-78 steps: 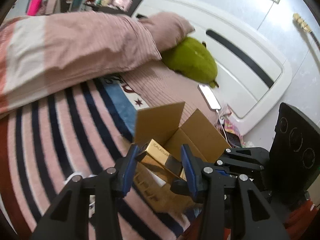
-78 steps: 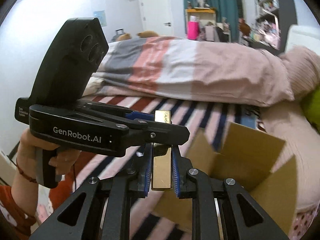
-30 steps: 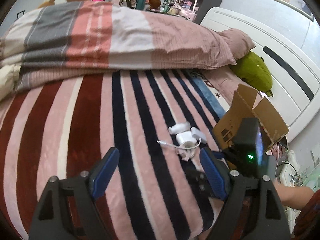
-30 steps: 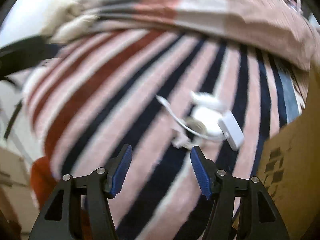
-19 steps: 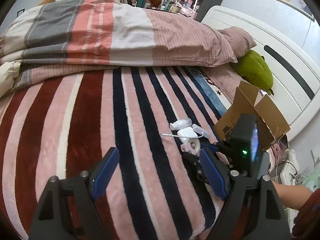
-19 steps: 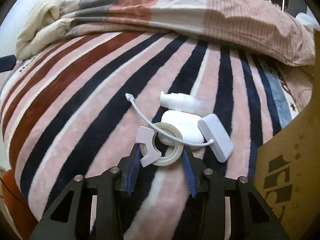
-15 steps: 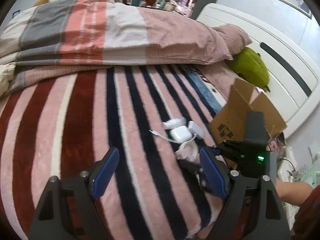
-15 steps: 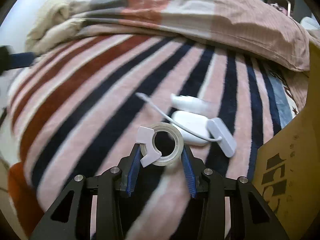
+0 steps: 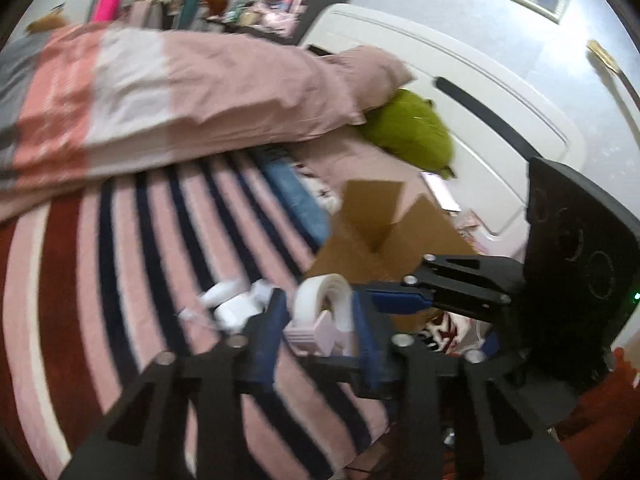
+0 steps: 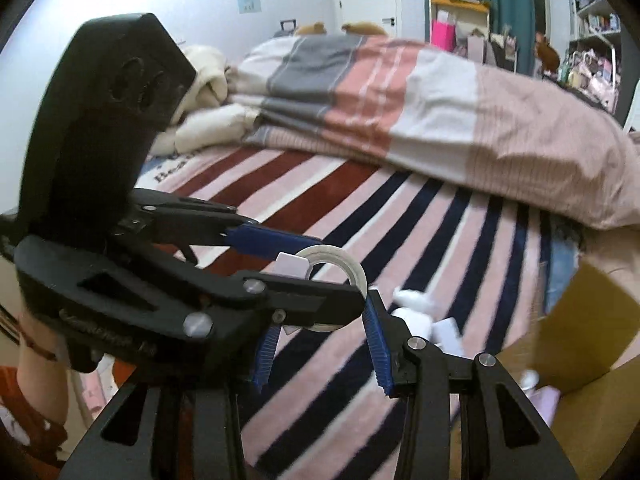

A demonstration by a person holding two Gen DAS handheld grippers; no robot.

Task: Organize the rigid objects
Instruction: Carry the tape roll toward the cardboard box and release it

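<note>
A roll of clear tape (image 9: 325, 307) with a small white plastic dispenser tab is seen raised above the striped blanket (image 9: 132, 264), caught between the blue-padded fingers of both grippers at once. In the left wrist view, the left gripper (image 9: 320, 338) is closed on the roll, one pad pressed against each flat side of it, while the right gripper (image 9: 400, 300) is seen reaching in from the right, with one blue finger lying just beside the roll. In the right wrist view, the tape is shown as a ring standing above the right gripper (image 10: 322, 346), whose fingers are spread wider than the ring; whether their pads actually touch it cannot be told, since the left gripper (image 10: 296, 264) crosses in front and hides the lower edge of the ring. The tape is therefore held in the air, near the open cardboard box (image 9: 384, 236), which stands on the bed with its flaps up. A cluster of small white things (image 9: 236, 304), among them a charger and a cable, is left lying on the blanket just beside the box. A folded quilt (image 10: 400, 92) is piled across the far side of the bed, and a green cushion (image 9: 412, 132) is propped against the white headboard (image 9: 472, 92).
</note>
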